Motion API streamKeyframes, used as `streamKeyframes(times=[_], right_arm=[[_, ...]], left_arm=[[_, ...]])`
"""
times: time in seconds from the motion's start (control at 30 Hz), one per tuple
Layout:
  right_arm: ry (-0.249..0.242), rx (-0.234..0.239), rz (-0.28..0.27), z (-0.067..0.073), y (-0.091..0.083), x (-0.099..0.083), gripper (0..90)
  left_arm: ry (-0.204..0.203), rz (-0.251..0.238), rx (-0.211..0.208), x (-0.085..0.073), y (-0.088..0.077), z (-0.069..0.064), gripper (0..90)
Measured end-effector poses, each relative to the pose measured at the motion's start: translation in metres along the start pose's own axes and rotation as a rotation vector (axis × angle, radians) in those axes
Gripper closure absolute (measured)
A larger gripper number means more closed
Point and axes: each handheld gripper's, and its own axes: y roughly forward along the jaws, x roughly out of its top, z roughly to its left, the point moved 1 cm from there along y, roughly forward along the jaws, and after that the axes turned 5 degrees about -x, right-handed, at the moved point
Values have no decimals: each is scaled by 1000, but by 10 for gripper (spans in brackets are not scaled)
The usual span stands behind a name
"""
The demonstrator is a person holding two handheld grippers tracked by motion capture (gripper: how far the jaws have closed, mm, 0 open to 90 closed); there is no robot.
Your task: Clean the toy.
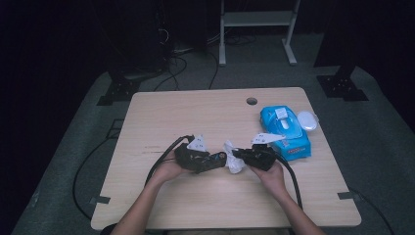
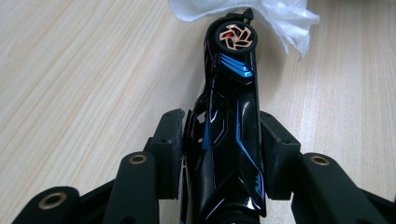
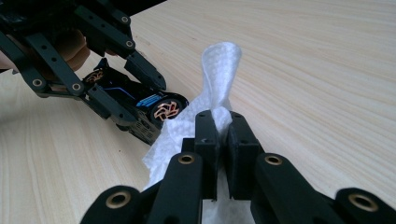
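A black toy car (image 2: 231,116) with blue stripes and copper wheels sits lengthwise between the jaws of my left gripper (image 2: 224,154), whose pads press on both its sides. The car's front wheel touches a crumpled white wipe (image 2: 280,16). My right gripper (image 3: 223,135) is shut on that wipe (image 3: 219,70), and a twisted end stands up above its pads. In the right gripper view the car (image 3: 144,105) and left gripper (image 3: 133,95) are at the upper left. From above, the left gripper (image 1: 208,160) and right gripper (image 1: 240,155) face each other over the table's middle, with the wipe (image 1: 234,159) between them.
A blue pack of wipes (image 1: 286,129) lies at the right of the wooden table (image 1: 195,107), with a white oval lid (image 1: 307,120) beside it. A cable hole (image 1: 251,101) is near the far edge. Cables trail from both grippers toward the near edge.
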Motion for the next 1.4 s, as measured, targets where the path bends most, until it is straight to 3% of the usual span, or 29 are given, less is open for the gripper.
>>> streamKeyframes(times=[0.2,0.33,0.43,0.5,0.57,0.73,0.87,0.97,1.17,1.23,1.3,1.4], right_arm=[[16,-1,2,-4,0,-2,838],[23,-1,4,-5,0,-2,838],[32,-3,-4,-7,-1,-2,838],[42,1,-11,-9,-3,-2,838],[50,3,-16,-11,-4,-2,838],[63,17,-38,-13,-8,0,838],[67,40,-63,-12,-15,5,838],[55,74,-97,-4,-21,15,838],[-33,123,-148,23,-30,35,838],[-51,112,-148,24,-31,35,839],[-31,114,-149,19,-32,33,839],[5,106,-152,9,-32,27,839]], left_arm=[[-5,-1,0,14,11,-2,514],[19,106,13,26,25,-3,489],[24,146,22,33,29,-3,487],[26,215,45,35,33,-3,509],[52,228,47,36,34,-6,559],[57,154,57,33,24,-9,582],[42,26,38,28,5,-11,583],[63,-1,61,29,-3,-14,583],[110,-46,53,34,-9,-23,583],[114,-60,46,36,-13,-25,583],[121,-72,59,38,-16,-26,583],[107,-100,43,37,-21,-24,584]])
